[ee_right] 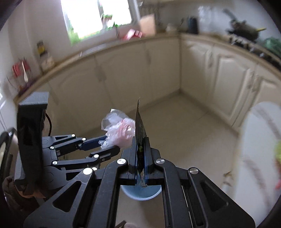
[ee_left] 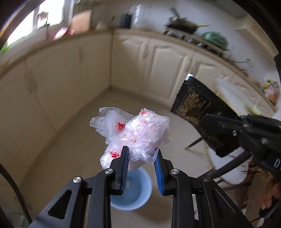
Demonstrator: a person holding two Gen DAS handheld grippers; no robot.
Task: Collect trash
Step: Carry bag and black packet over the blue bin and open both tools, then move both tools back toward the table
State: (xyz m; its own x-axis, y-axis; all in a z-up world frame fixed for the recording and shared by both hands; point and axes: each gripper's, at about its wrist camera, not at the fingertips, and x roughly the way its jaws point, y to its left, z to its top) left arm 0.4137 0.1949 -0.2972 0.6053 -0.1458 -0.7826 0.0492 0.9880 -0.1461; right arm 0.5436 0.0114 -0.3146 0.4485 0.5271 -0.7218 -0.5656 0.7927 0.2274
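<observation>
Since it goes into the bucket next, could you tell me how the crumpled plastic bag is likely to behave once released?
The crumpled plastic bag looks thin and floppy, bulging loosely past the left hand-held gripper, so it will probably drift rather than drop straight. It seems very light and may miss the blue bucket below. The film could also cling to the pads.

cream cabinets (ee_right: 123,73) wrap a corner over pale floor tiles (ee_right: 184,133); bright window (ee_right: 94,15).

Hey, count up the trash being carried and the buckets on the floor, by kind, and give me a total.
Crumpled clear plastic bag, held in the left gripper: 1
Black wrapper, held in the right gripper: 1
Blue bucket on the floor: 1
Total: 3
</observation>
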